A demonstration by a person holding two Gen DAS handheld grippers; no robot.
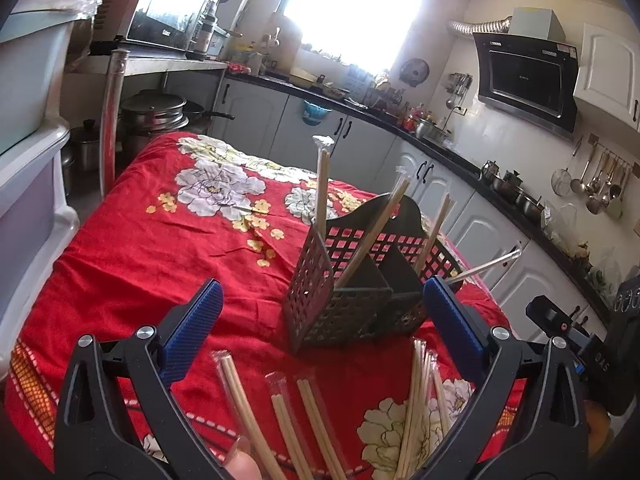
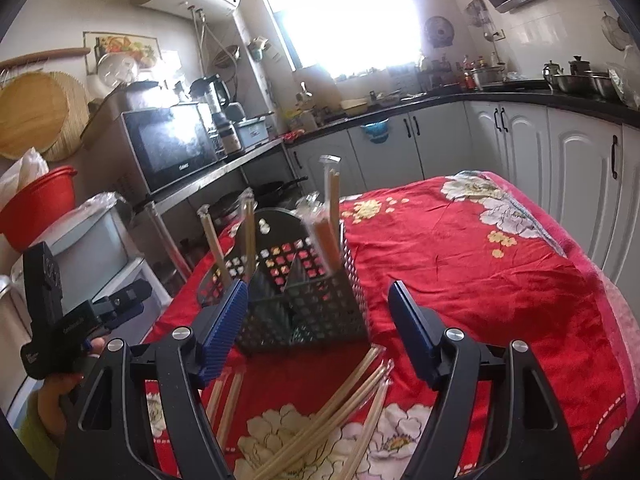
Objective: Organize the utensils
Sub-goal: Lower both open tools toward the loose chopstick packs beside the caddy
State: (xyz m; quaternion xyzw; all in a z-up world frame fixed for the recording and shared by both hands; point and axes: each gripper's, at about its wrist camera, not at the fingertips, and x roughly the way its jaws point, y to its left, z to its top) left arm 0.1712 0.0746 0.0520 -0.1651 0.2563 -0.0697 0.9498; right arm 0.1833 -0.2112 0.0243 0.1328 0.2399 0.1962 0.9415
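Observation:
A dark perforated utensil basket (image 1: pixel 352 280) with inner dividers stands on a red floral tablecloth (image 1: pixel 160 248). Several wrapped chopstick pairs (image 1: pixel 322 184) stand upright or lean in it. More wrapped chopsticks (image 1: pixel 304 420) lie loose on the cloth in front of it. My left gripper (image 1: pixel 320 320) is open and empty, just before the basket and above the loose chopsticks. In the right wrist view the basket (image 2: pixel 304 292) holds chopsticks (image 2: pixel 330 208), loose ones (image 2: pixel 340 412) lie below, and my right gripper (image 2: pixel 316 328) is open and empty before it.
White kitchen cabinets (image 1: pixel 460 200) and a black counter run behind and right of the table. Plastic storage drawers (image 1: pixel 28 168) stand at the left. A microwave (image 2: pixel 168 144) sits on a shelf. The other hand-held gripper (image 2: pixel 76 320) shows at the left edge.

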